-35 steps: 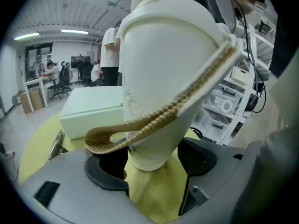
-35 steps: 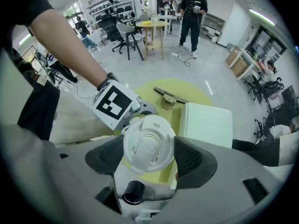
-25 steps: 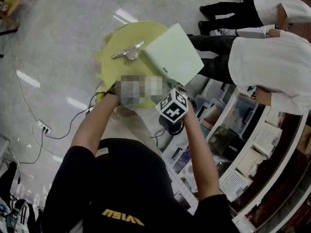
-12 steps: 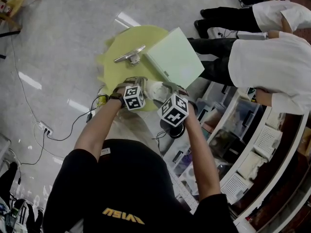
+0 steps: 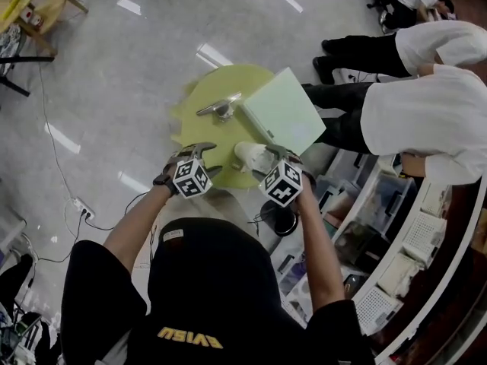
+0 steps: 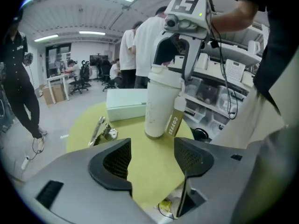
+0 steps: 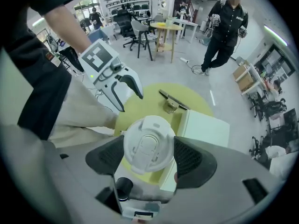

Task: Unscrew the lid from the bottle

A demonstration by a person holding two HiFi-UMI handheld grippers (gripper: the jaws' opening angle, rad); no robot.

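Right gripper [image 7: 149,149]: we see it pointing straight down, its two pads closed on the lid, one at each side of the rim.
Lid [image 7: 148,139]: white and round, with a flip tab across its top. We find it sitting on the bottle, with both pads pressed against it.
Bottle [image 6: 159,107]: white and tall, it stands upright on the table near the edge closest to us. A tan strap [image 6: 172,123] with printed letters hangs down its side. In the left gripper view we see the right gripper reaching down onto its top.
Left gripper [image 6: 152,157]: we see its jaws apart with nothing between them, only bare table below. They have just been closing a little. It tilts downward, and the bottle stands ahead of it, untouched.
Spacing: in the head view we see the left gripper to the left of the bottle and apart from it, and the right gripper directly over the bottle.
Table [image 5: 199,128]: round, with a yellow-green top.
Box [image 5: 283,112]: pale green and flat, it lies on the table just behind the bottle. One corner reaches past the table's edge.
Metal piece [image 5: 221,106]: a silver bar on a small base, beside the box and well apart from the bottle.
Around: we see people in white [image 5: 426,105] past the table, shelves [image 5: 396,257] at the right and a grey floor [image 5: 114,67].
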